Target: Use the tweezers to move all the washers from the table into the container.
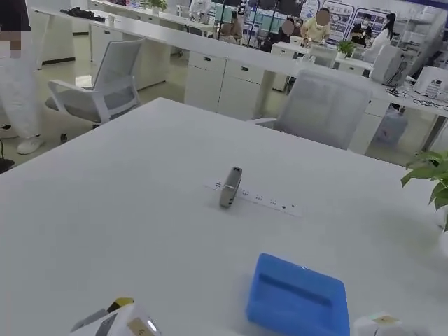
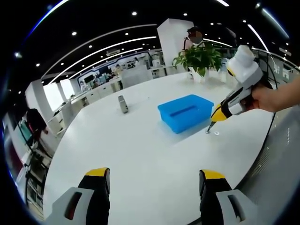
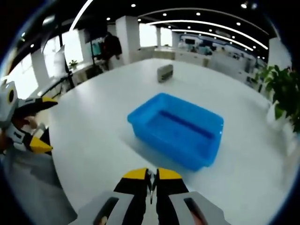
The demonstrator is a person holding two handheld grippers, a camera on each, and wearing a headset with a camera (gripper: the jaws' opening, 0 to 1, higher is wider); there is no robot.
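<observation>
At your 12 o'clock lies a white power strip [image 1: 260,199]; a grey block [image 1: 230,186] stands upright on its left end. A grey-seated office chair [image 1: 98,87] stands at 10 o'clock, a second chair [image 1: 323,108] at 1 o'clock. Green plant leaves [image 1: 430,178] enter at 3 o'clock. Rows of white desks [image 1: 224,66] run beyond the chairs.

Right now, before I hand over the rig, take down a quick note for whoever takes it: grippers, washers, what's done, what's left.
Left gripper: open, holding nothing, above the white table.
Right gripper: shut on the tweezers, tips down at the table beside the blue container.
A small washer lies on the table by the tweezer tips; any others are too small to tell.
Done: nothing; the container looks empty.
Left: tweeze the washers into the container.
</observation>
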